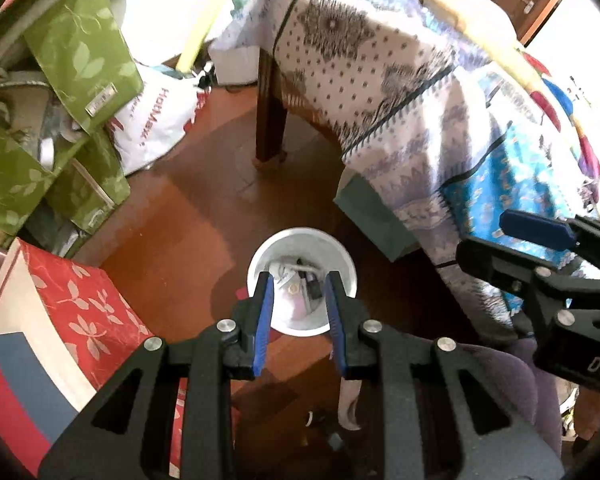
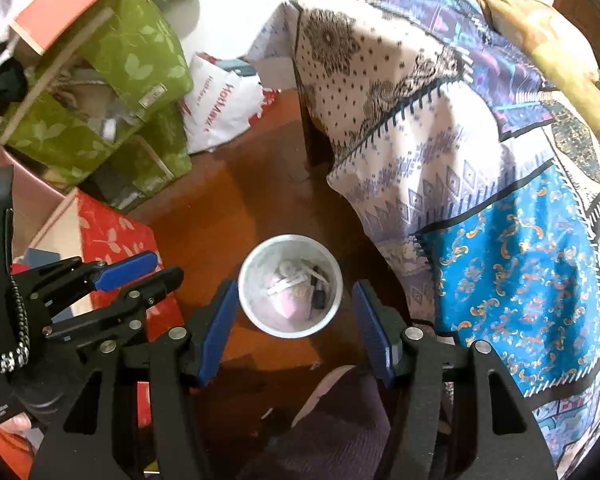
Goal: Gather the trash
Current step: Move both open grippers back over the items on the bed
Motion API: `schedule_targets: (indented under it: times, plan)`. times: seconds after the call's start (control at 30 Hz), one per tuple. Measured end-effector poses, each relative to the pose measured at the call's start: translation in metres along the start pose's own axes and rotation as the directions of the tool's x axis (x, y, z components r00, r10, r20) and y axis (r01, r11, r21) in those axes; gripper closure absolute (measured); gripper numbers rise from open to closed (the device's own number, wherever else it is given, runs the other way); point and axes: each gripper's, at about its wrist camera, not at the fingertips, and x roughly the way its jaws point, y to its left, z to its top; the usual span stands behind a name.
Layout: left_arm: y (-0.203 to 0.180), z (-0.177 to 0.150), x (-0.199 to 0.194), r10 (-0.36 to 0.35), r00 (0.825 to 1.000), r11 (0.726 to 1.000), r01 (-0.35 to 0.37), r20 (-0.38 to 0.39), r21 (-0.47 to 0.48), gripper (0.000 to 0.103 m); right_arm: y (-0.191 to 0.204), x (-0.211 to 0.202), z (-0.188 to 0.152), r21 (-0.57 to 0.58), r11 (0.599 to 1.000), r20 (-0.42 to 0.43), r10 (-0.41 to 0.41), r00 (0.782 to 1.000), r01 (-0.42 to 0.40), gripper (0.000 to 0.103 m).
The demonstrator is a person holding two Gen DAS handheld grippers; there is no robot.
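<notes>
A white round trash bin [image 1: 342,258] stands on the wooden floor, seen from above, with several scraps of trash inside [image 1: 300,280]. My left gripper [image 1: 299,286] hovers above the bin, open and empty, its blue pads either side of the bin's mouth. In the right wrist view the same bin [image 2: 252,256] sits below my right gripper [image 2: 294,288], which is wide open and empty. The trash in it [image 2: 296,292] includes pink and white paper and a dark small item. The left gripper [image 2: 140,268] shows at the left of the right wrist view; the right gripper [image 1: 516,236] shows at the right of the left wrist view.
A table draped in patterned cloths [image 1: 380,72] stands to the right, one dark leg [image 1: 270,112] on the floor. Green leaf-print boxes [image 1: 80,48], a white shopping bag [image 1: 156,120] and a red leaf-print box [image 1: 80,304] crowd the left. Purple trousers [image 2: 340,432] are below.
</notes>
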Motion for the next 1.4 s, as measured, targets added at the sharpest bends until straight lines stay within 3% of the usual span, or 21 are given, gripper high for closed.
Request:
schedule_targets:
  times: [0.33,0.77,1.07,1.4]
  plan:
    - [-0.03,0.001,-0.085,-0.003,0.984,0.999,-0.007,0.179,0.054,0.077,0.002,-0.083,-0.021,-0.008,1.0,0.193,-0.027,0.981,0.029,0.048]
    - [-0.121,-0.001,-0.153,-0.147,0.941,0.974,0.084,0.305,0.21,0.078,-0.061,-0.195,-0.067,0.135,0.988,0.402,-0.126,0.907,0.078,0.048]
    - [-0.227,0.001,-0.16,-0.282,0.917,0.906,0.157,0.284,0.393,0.077,-0.141,-0.246,-0.118,0.326,0.931,0.428,-0.3,0.853,0.164,0.048]
    - [-0.344,0.007,-0.129,-0.39,0.905,0.814,0.252,0.172,0.523,0.077,-0.236,-0.279,-0.18,0.533,0.814,0.349,-0.46,0.817,0.23,0.048]
